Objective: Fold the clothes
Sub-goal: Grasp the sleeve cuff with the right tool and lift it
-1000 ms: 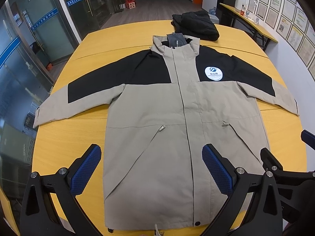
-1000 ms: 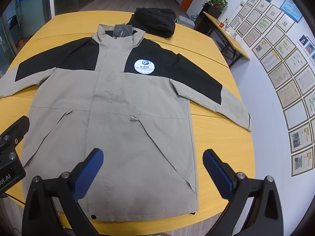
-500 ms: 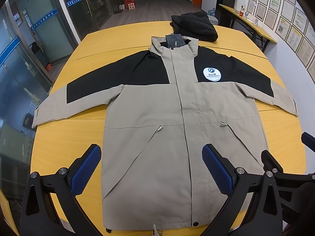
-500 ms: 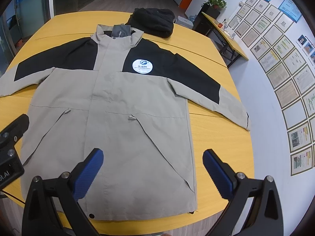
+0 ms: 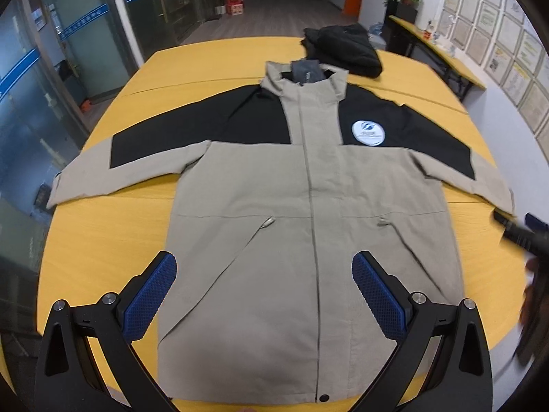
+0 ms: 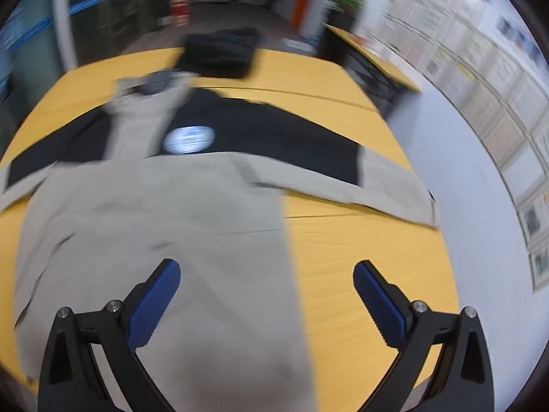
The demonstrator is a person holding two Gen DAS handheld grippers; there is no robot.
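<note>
So far nothing looks folded, though our right view is blurred: the beige-and-black zip-up jacket point(image 5: 308, 206) lies spread flat on the yellow wooden table point(image 5: 103, 240), both grippers' jaws released above its hem.

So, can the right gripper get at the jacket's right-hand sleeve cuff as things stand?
Probably yes. The right gripper is open and empty, and the sleeve lies flat on bare table ahead of it with nothing between them, though that view is blurred.
</note>
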